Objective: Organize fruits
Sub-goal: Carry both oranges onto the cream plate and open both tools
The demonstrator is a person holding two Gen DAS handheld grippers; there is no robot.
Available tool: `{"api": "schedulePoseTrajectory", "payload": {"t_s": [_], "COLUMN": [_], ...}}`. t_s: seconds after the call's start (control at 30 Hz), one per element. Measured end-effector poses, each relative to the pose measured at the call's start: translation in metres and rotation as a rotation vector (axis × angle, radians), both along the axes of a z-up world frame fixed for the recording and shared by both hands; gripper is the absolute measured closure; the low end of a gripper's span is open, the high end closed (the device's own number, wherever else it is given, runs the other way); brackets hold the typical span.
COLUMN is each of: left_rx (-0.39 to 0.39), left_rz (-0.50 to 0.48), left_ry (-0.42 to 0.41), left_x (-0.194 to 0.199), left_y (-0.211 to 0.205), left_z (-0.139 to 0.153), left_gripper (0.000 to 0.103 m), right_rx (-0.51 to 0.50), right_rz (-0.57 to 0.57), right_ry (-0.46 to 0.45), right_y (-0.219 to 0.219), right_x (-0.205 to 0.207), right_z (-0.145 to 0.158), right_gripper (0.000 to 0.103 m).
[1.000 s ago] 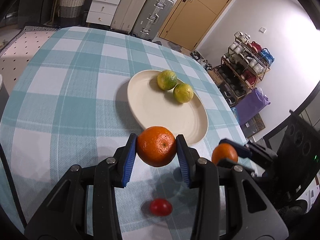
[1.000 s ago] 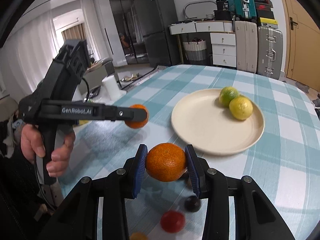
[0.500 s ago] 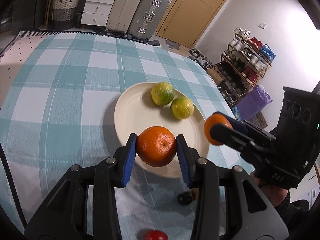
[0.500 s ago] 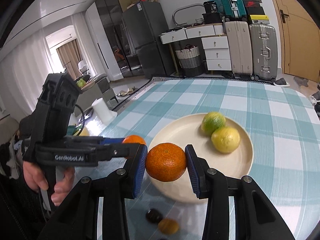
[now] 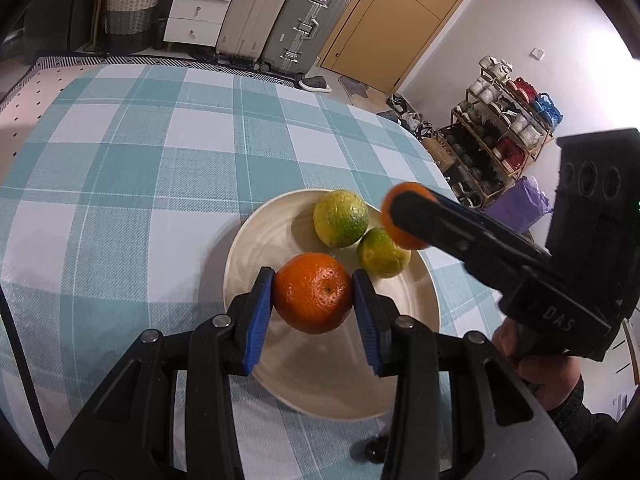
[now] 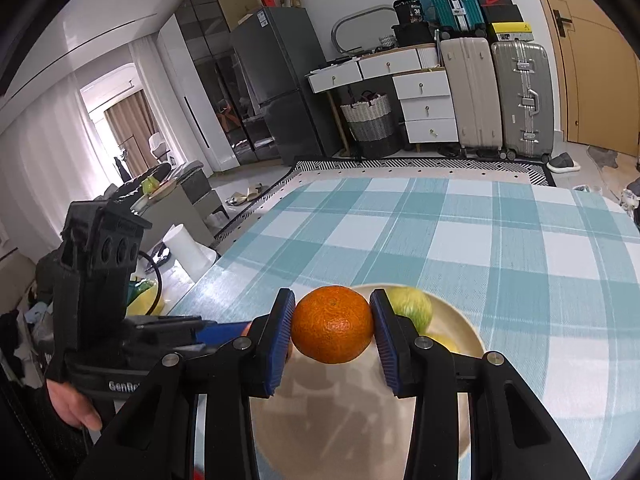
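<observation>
left gripper (image 5: 313, 299): jaws pinching round orange mandarin (image 5: 313, 298), lower centre, above cream round plate (image 5: 256, 248) | right gripper (image 6: 333, 330): jaws pinching second orange mandarin (image 6: 333, 330), centre, over plate | two green-yellow citrus fruits (image 5: 341, 218) on plate

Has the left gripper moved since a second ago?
Yes. The left gripper, shut on its orange, has advanced from the bare tablecloth to over the plate, toward the two green citrus.

home | fridge (image 6: 280, 80), suitcases (image 5: 304, 24) (shoe rack (image 5: 504, 128) by door)
</observation>
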State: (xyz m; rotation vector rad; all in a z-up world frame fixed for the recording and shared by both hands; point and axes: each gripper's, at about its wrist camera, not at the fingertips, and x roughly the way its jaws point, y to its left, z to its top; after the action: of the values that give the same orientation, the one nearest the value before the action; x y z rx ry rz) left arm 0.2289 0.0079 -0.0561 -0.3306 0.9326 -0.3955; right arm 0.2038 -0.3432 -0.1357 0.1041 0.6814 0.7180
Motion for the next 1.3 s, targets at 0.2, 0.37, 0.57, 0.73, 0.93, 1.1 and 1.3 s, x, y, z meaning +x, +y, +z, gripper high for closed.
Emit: {"api": "schedulePoseTrajectory", "payload": {"t_s": [0.2, 0.37, 0.57, 0.73, 0.93, 1.1, 1.3], "left_rx": [0.027, 0.032, 0.031, 0.026, 0.015, 0.016, 0.021], "left_rz": [-0.002, 0.0, -0.003, -0.004, -0.013, 0.008, 0.011], "left_ry": [0.0, -0.002, 0.001, -0.009, -0.002, -0.003, -0.026], "left_x": [0.009, 0.015, 0.022, 0.027, 0.03, 0.026, 0.012], "left_y": [-0.001, 0.0, 0.0, -0.001, 0.0, 0.003, 0.005], "left_z": [-0.009, -0.015, -0.021, -0.025, -0.026, -0.02, -0.007], "left_gripper": [0.067, 0.067, 0.067, 0.067, 0.066, 0.054, 0.052], "right_rx": [-0.008, -0.027, -0.035, -0.047, -0.042, -0.01, 0.036], "right_rz": [0.017, 0.031, 0.022, 0.02, 0.003, -0.004, -0.046], "right_ry": [0.039, 0.05, 0.083, 0.108, 0.085, 0.059, 0.023], "right_y": [0.015, 0.026, 0.032, 0.036, 0.034, 0.026, 0.004], "right_x": [0.027, 0.036, 0.047, 0.052, 0.05, 0.044, 0.028], "right_z": [-0.013, -0.02, -0.03, -0.036, -0.033, -0.023, -0.008], "right_gripper": [0.063, 0.063, 0.063, 0.062, 0.044, 0.042, 0.036]}}
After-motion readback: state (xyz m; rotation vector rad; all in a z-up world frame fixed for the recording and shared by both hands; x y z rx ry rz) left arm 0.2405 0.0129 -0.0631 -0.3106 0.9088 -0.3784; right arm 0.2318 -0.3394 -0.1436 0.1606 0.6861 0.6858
